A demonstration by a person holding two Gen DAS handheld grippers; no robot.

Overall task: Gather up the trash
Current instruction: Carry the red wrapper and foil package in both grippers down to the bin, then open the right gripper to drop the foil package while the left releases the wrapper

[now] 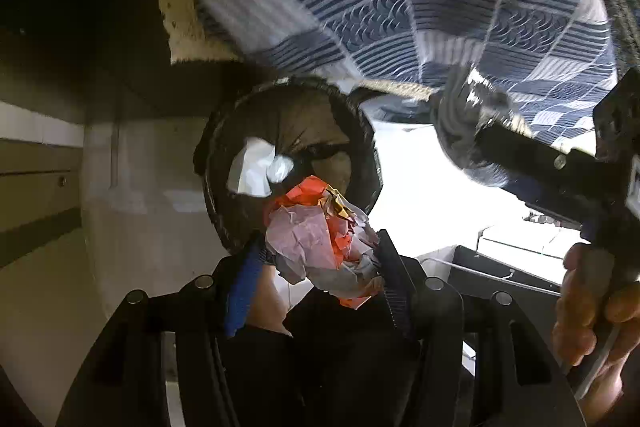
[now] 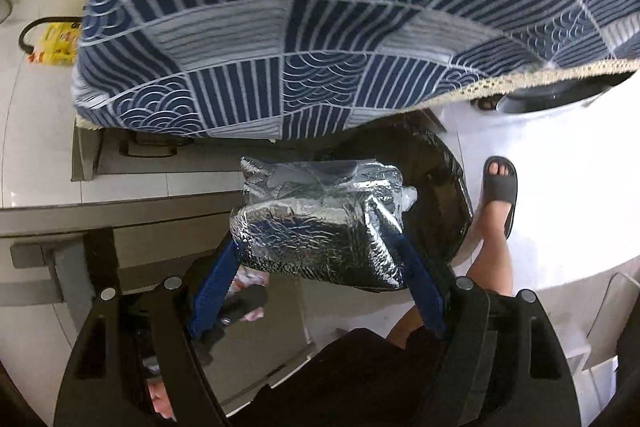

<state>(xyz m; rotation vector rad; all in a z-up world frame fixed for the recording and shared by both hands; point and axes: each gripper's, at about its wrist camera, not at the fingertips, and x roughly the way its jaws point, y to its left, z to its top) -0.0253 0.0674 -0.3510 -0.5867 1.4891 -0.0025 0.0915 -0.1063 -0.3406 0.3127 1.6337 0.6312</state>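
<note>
Clamping a crumpled paper wad [image 1: 320,247] in the left gripper [image 1: 320,259] and a foil pouch [image 2: 320,231] in the right gripper [image 2: 320,267], both above the black bin [image 1: 288,131] at twelve o'clock. Could snag the overhanging blue patterned cloth [image 2: 280,27], or drop outside the rim.

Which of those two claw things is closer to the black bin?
Left. The left gripper, clutching crumpled paper, hangs right over the bin; the right gripper, holding a foil pack, is beside it.

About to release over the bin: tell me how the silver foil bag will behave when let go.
The silver foil bag looks crinkled and puffy, so probably light and crushable. Its glossy skin may slip between the right gripper fingers.
</note>
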